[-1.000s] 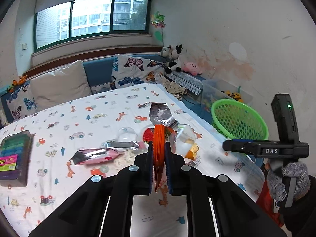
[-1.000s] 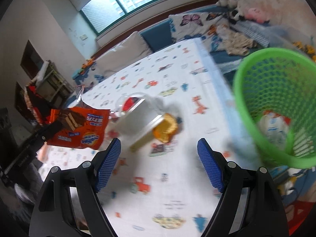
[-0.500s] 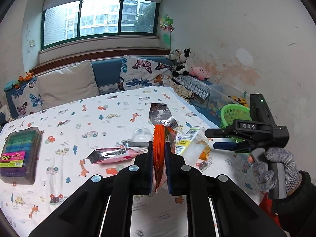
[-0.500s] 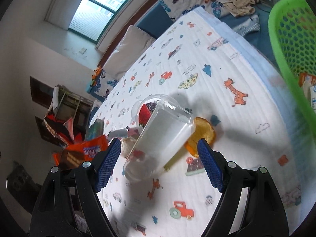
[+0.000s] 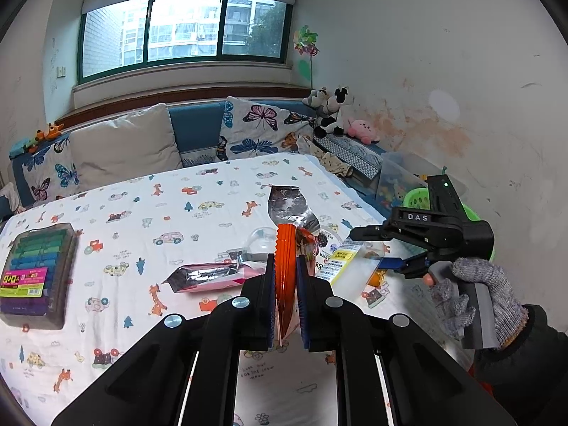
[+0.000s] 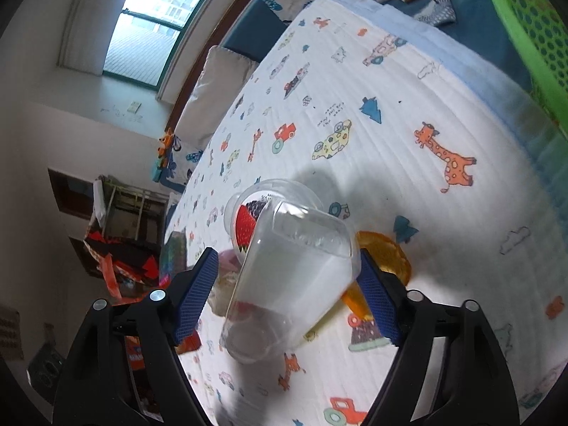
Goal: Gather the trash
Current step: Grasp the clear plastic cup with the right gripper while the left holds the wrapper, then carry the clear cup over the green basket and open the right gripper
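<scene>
Our left tongs [image 5: 285, 284] were clamped on an orange wrapper [image 5: 285, 269], carrying it. Our right tongs [image 6: 287, 284] were closing around the fallen clear cup [image 6: 294, 277], not yet pinching it, to lift it toward the green basket [image 6: 532, 35].

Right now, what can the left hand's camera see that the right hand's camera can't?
Only the left wrist view shows the box of coloured markers, the silver-pink wrapper, the plush toys and the gloved hand holding the right gripper. It also shows the left gripper shut on an orange wrapper.

Only the right wrist view shows the shelf by the wall and the orange lid.

Both show the clear plastic cup between the right gripper's closing fingers, the cartoon bedsheet and the green basket.
</scene>
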